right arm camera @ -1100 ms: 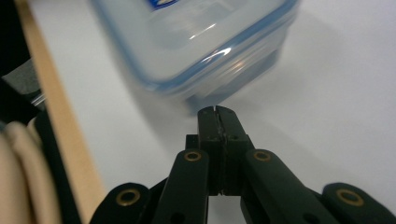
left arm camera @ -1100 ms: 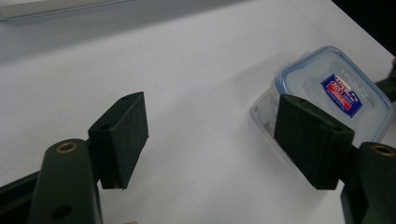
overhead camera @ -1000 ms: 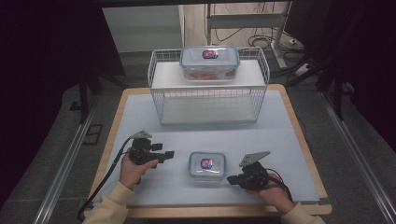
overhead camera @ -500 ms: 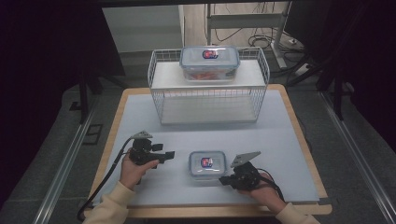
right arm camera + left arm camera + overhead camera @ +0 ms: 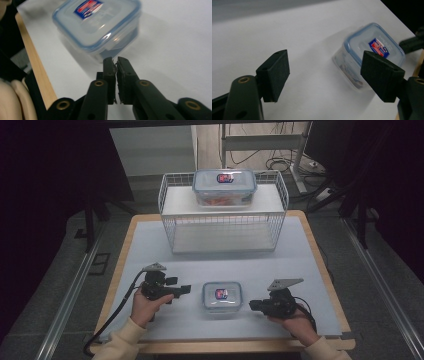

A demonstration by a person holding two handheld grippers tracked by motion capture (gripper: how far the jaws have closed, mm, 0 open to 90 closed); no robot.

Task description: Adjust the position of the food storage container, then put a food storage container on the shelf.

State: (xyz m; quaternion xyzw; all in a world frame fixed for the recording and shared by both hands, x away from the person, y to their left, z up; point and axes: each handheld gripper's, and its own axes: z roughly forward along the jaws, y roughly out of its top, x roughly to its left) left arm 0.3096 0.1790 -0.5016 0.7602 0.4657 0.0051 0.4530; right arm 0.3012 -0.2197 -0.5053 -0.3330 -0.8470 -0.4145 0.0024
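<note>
A small clear container with a blue-rimmed lid and a red-and-blue label (image 5: 221,296) sits on the white mat near the table's front. My left gripper (image 5: 182,290) lies to its left, jaws wide open and pointing at it. In the left gripper view, the left gripper (image 5: 328,72) has the container (image 5: 372,50) just beyond its right jaw. To the container's right is my right gripper (image 5: 254,306). In the right gripper view it is shut and empty (image 5: 114,61), tips just short of the container's (image 5: 97,22) side latch.
A white wire rack (image 5: 224,227) stands at the back of the mat, with a larger lidded container (image 5: 224,186) on its top shelf. The wooden table edge (image 5: 32,57) runs close to my right hand. Cables trail from both grippers.
My right gripper has slid left across the mat, close up to the small container's side. The left gripper has barely moved.
</note>
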